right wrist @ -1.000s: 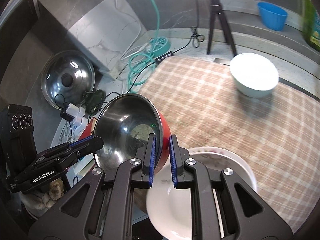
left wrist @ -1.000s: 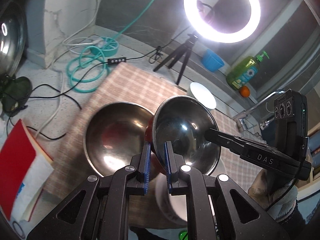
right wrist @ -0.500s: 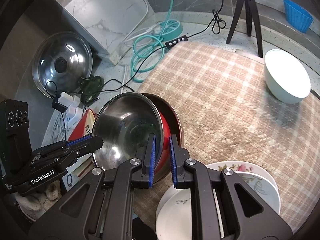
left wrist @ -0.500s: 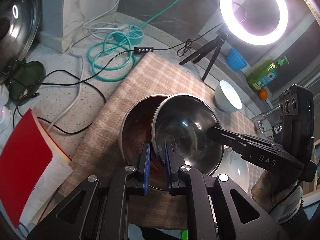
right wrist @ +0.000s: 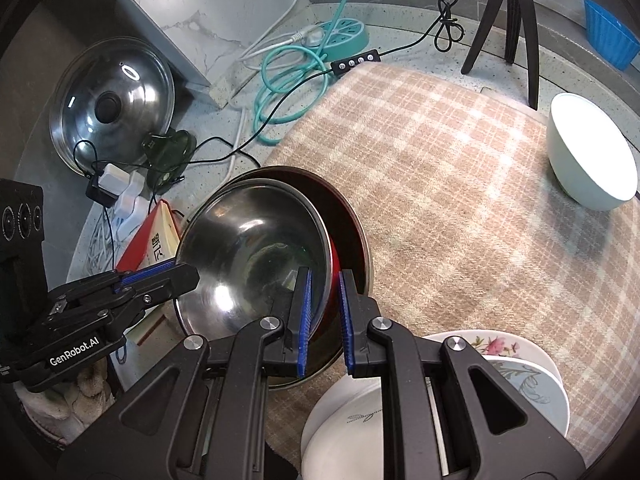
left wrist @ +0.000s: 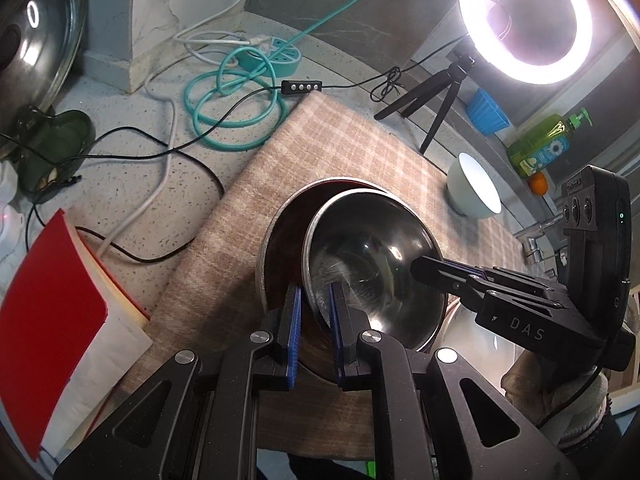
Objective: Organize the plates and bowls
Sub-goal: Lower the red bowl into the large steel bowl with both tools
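Observation:
A steel bowl with a red outside hangs tilted inside a larger steel bowl that rests on the checked mat. My left gripper is shut on the near-left rim of the red-sided bowl. My right gripper is shut on its opposite rim. A white bowl stands at the mat's far right. Flowered plates lie stacked near the front, with a white dish beside them.
A red book lies left of the mat. A steel pot lid leans at the back left, among cables and a teal coiled cord. The ring light's tripod, a blue cup and a green soap bottle stand behind the mat.
Both grippers have come down with the red-sided bowl. It hung beside the larger steel bowl a second ago and now sits tilted inside it.

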`<state>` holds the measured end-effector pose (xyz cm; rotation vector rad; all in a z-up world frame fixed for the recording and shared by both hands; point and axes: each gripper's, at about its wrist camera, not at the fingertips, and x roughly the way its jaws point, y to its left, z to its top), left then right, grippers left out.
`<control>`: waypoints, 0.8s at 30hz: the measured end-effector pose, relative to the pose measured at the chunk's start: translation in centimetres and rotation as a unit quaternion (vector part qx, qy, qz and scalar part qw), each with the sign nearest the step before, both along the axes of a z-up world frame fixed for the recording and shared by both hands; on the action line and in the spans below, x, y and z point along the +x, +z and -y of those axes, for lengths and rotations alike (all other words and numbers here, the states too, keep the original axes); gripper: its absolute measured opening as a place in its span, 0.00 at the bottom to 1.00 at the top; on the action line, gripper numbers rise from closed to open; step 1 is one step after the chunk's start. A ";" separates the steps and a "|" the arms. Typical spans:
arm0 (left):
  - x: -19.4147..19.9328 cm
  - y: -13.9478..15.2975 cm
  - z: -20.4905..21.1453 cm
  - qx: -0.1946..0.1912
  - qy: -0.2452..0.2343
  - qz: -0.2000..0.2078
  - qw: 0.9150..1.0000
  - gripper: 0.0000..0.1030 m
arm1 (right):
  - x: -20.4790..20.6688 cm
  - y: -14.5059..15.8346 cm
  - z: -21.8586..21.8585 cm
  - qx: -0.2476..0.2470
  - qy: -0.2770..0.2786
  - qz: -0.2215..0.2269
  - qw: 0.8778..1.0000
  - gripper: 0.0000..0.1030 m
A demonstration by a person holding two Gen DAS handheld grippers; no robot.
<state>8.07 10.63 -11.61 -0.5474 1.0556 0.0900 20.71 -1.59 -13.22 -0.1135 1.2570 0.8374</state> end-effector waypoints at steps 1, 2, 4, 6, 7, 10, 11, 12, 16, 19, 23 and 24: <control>0.0 0.0 0.0 0.000 0.000 0.000 1.000 0.11 | 0.0 -0.1 -0.1 -0.001 0.001 0.000 1.000 0.13; 0.0 0.0 0.0 0.000 0.000 -0.001 1.000 0.11 | 0.0 -0.2 -0.1 -0.002 0.001 -0.001 1.000 0.13; 0.0 -0.2 -0.1 0.000 0.001 -0.003 1.000 0.11 | 0.0 -0.3 -0.2 -0.003 0.002 -0.001 1.000 0.13; 0.1 -0.3 -0.2 0.000 0.001 -0.005 1.000 0.11 | -0.1 -0.4 -0.4 -0.007 0.004 0.003 1.000 0.13; 0.1 -0.4 -0.2 0.001 0.002 -0.006 1.000 0.11 | -0.2 -0.3 -0.5 -0.008 0.005 0.006 1.000 0.13; 0.1 -0.4 -0.2 0.003 0.004 -0.008 1.000 0.11 | -0.3 -0.3 -0.7 -0.013 0.010 0.012 1.000 0.13; 0.1 -0.4 -0.1 0.004 0.004 -0.009 1.000 0.11 | -0.3 -0.3 -0.8 -0.014 0.011 0.012 1.000 0.13; 0.1 -0.4 -0.1 0.006 0.004 -0.009 1.000 0.11 | -0.3 -0.3 -0.8 -0.014 0.012 0.013 1.000 0.14; 0.1 -0.5 -0.1 0.007 0.005 -0.010 1.000 0.11 | -0.4 -0.3 -0.9 -0.016 0.011 0.015 1.000 0.14; 0.1 -0.6 0.0 0.007 0.004 -0.012 1.000 0.11 | -0.4 -0.3 -0.9 -0.019 0.012 0.018 1.000 0.15; 0.0 -0.6 0.0 0.010 0.007 -0.010 1.000 0.11 | -0.5 -0.3 -1.1 -0.020 0.017 0.021 0.999 0.16; 0.0 -0.6 0.0 0.010 0.006 -0.010 1.000 0.11 | -0.5 -0.3 -1.1 -0.019 0.018 0.021 0.999 0.18</control>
